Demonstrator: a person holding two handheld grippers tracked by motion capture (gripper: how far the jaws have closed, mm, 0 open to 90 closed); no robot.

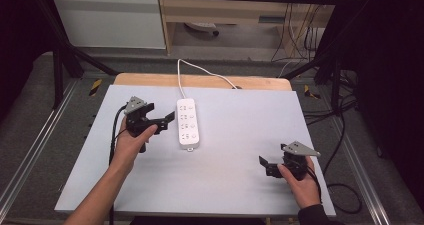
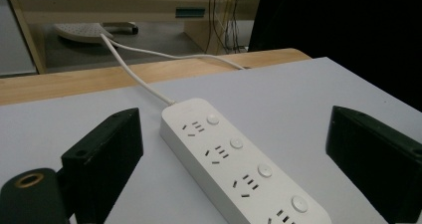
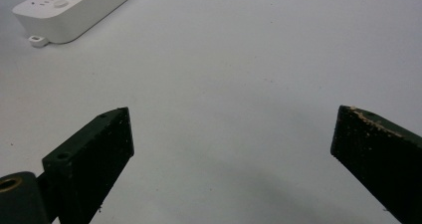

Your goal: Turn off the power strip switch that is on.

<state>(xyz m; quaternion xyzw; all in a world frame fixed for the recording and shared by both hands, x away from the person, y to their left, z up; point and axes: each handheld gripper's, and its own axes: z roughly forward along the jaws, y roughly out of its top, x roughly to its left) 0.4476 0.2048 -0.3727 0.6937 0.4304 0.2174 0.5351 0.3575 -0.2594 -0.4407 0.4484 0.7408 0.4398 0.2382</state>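
High view: left tongs [image 1: 167, 120] agape beside power strip [image 1: 188, 123].

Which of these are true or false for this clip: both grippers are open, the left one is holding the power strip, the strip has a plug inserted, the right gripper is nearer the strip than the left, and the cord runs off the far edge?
1. Both grippers are open. True: the left gripper and the right gripper each show jaws spread wide with nothing between them.
2. The left gripper holds the power strip. False: its jaws sit apart beside the strip.
3. A plug is inserted in the strip. False: the visible sockets are all empty.
4. The right gripper is nearer the strip. False: the left one is right beside it.
5. The white cord runs off the table's far edge. True.
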